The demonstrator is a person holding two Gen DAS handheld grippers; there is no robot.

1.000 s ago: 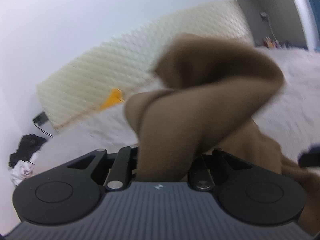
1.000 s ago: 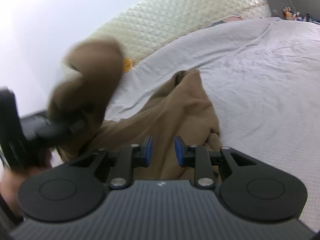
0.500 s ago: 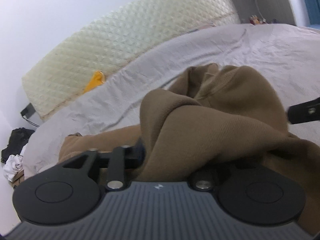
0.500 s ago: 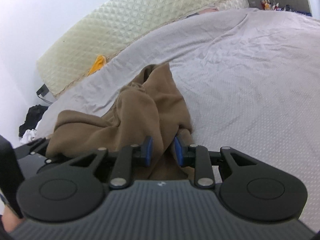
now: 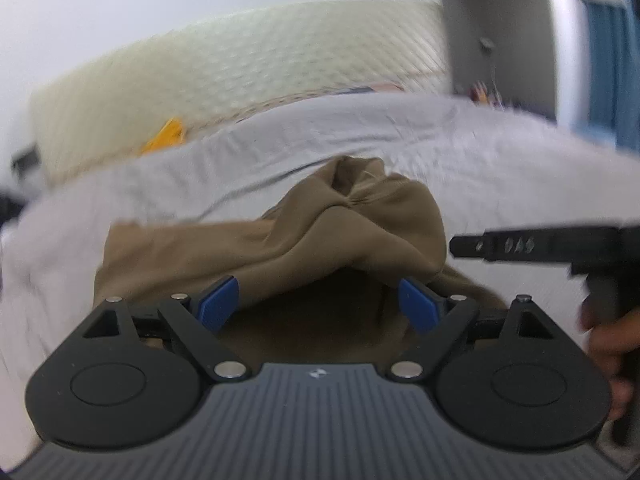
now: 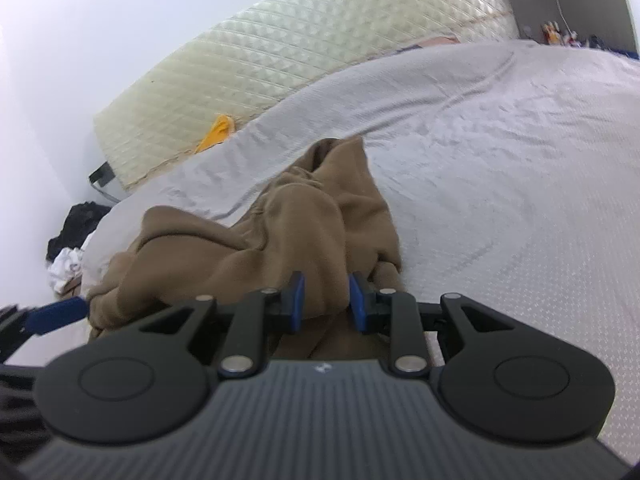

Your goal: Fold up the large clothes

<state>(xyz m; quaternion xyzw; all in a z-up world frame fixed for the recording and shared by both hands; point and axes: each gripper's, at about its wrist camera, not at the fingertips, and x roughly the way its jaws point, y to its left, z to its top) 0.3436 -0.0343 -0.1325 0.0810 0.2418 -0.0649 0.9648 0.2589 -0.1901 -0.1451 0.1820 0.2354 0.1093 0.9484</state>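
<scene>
One brown garment (image 6: pixel 288 232); two hand-held grippers: left (image 5: pixel 318 306) opening, right (image 6: pixel 326 300) pinching fold.

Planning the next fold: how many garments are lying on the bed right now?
2. A brown sweatshirt bunched at the near edge of the bed, and a small orange item, maybe clothing, at the headboard. Folds may hide more.

Soft even daylight; left view motion-blurred, edges bowed.
</scene>
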